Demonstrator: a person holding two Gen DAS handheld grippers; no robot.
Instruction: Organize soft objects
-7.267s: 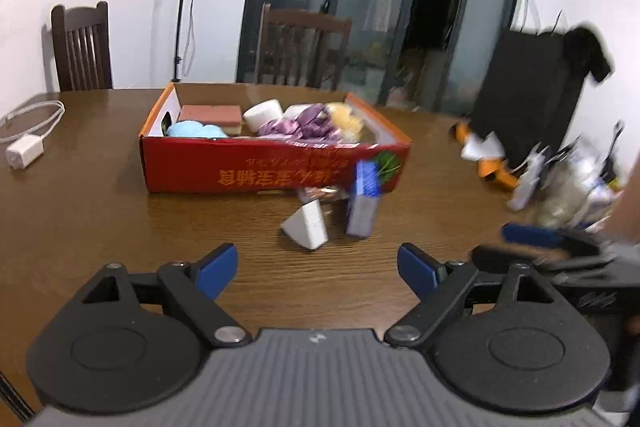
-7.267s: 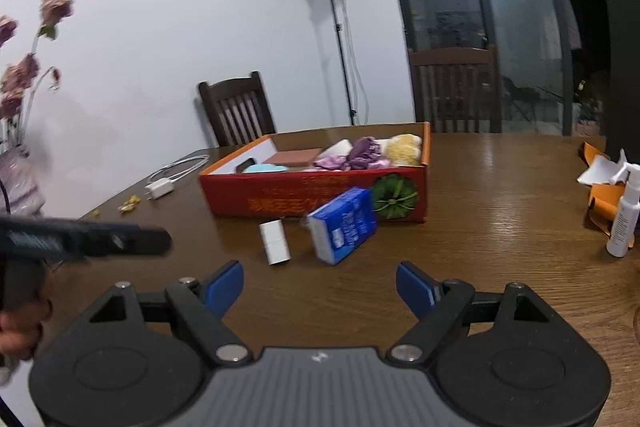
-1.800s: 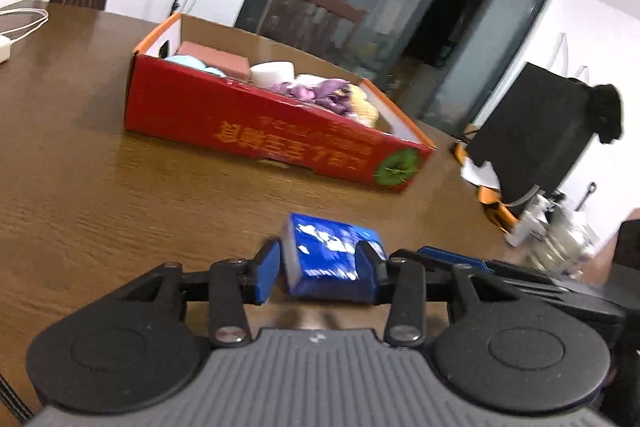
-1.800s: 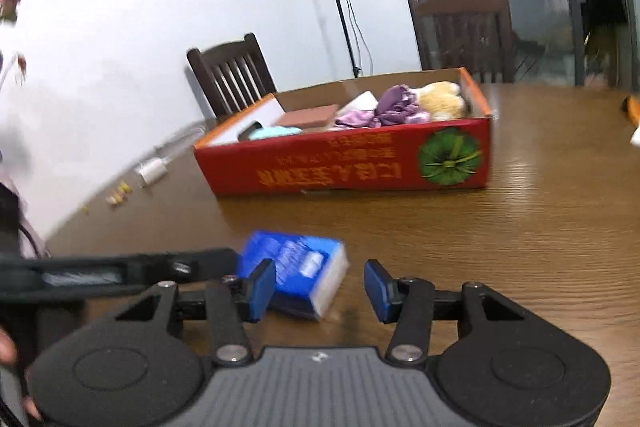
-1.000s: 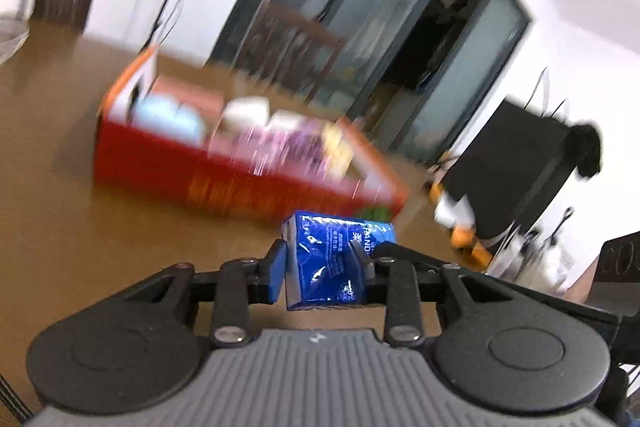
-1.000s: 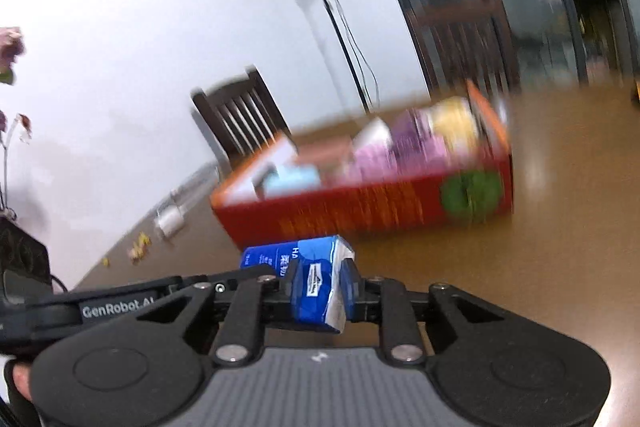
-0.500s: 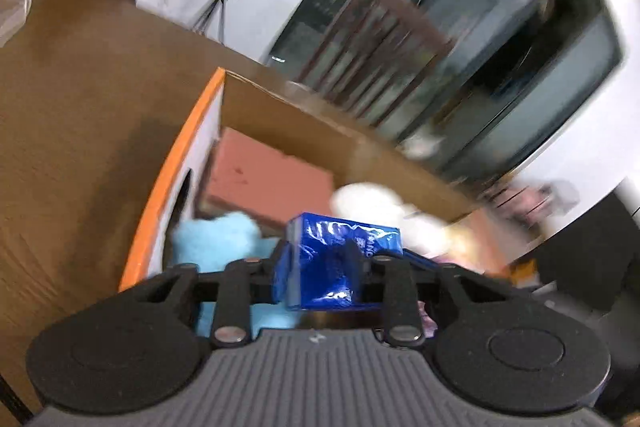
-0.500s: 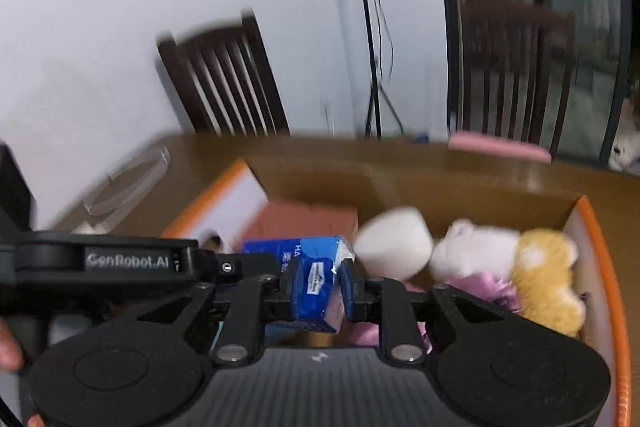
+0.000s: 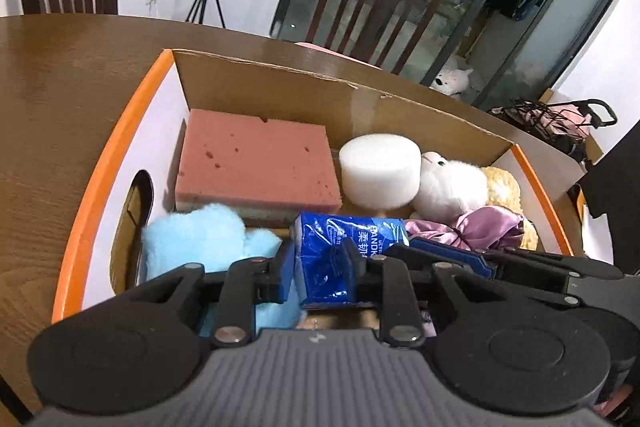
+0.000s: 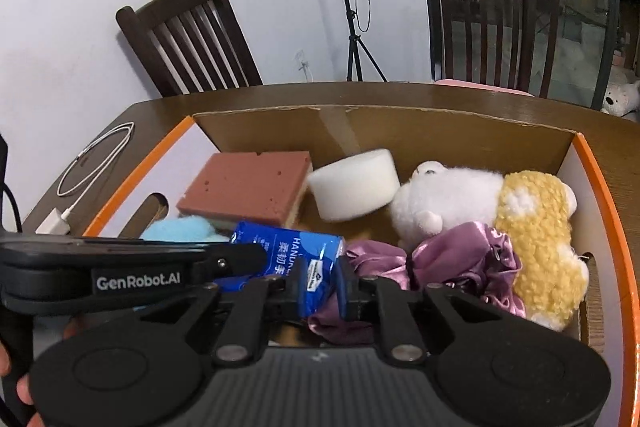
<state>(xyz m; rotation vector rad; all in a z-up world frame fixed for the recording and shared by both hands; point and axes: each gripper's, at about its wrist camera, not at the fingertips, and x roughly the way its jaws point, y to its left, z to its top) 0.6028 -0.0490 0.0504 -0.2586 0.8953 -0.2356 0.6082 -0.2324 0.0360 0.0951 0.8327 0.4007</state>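
Both the left gripper [image 9: 322, 269] and the right gripper [image 10: 320, 285] had their jaws clamped on the blue tissue pack [image 9: 344, 251], held over the cardboard box [image 9: 120, 131], beside the pink sponge [image 9: 256, 163]. Placing seemed under way (next, lower and release).

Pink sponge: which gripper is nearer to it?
Left. The left gripper holds the blue tissue pack just in front of the pink sponge; the right gripper grips its other end, toward the purple cloth.

"GenRobot.AI" — left claw [image 10: 240, 259]; "柔韧" — blue tissue pack [image 10: 288, 251]
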